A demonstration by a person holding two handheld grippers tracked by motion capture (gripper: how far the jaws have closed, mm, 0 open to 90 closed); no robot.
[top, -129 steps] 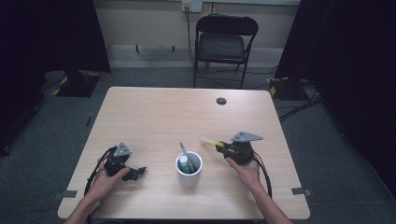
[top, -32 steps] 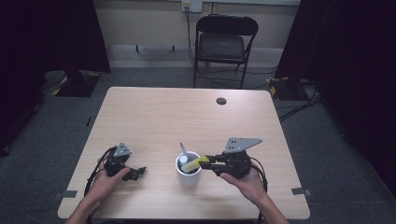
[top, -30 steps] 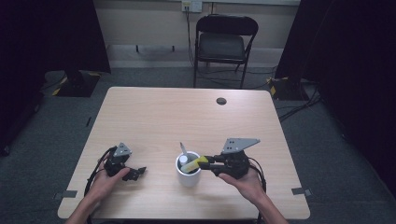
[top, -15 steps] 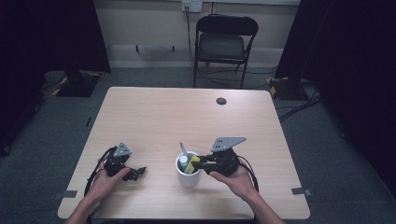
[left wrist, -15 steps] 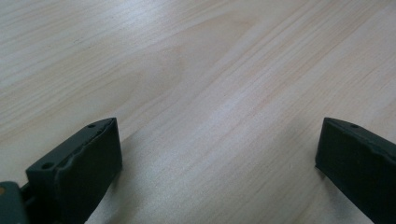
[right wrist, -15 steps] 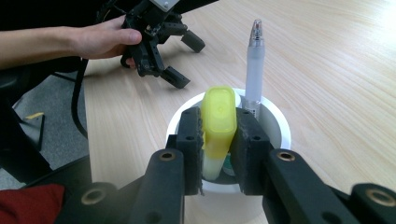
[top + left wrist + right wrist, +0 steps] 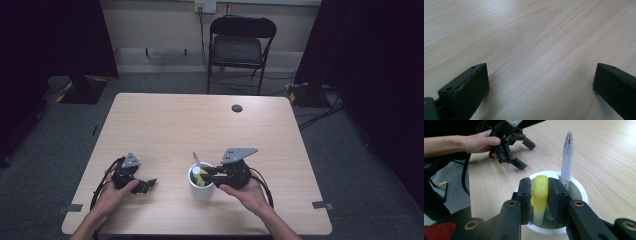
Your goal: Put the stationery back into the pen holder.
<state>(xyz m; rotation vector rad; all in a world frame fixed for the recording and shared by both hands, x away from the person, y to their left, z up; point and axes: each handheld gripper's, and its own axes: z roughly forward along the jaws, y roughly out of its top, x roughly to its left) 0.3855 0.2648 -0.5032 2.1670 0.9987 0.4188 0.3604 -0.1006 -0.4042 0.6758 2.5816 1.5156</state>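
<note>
The right tool [image 7: 539, 195] hangs over the white cup [image 7: 579, 192] near the front edge of the desk [image 7: 200, 125]. Its two black jaws are clamped on a yellow marker [image 7: 539, 190]. The marker stands nearly upright between the pads, with its capped end up at the cup's rim and its lower part down inside the cup. The jaws have just eased apart a little, yet the pads press on the marker's sides.

From above, the right tool [image 7: 212, 172] reaches in from the cup's right side, with the marker [image 7: 200, 176] a yellow spot at the cup's [image 7: 202, 190] mouth. A frosted pen [image 7: 567, 157] stands in the same cup, leaning on the far wall just beside the marker, its clear tip well above the rim. Something greenish lies lower in the cup, too dark to make out.

The left tool [image 7: 145, 184] rests on the desk well apart from the cup, off to its left, with a hand [image 7: 115, 192] on it. Its jaws stand wide open with only bare wood between them.

A small dark disc [image 7: 237, 108] sits near the far edge of the desk, and a folding chair [image 7: 240, 45] stands behind it.
</note>
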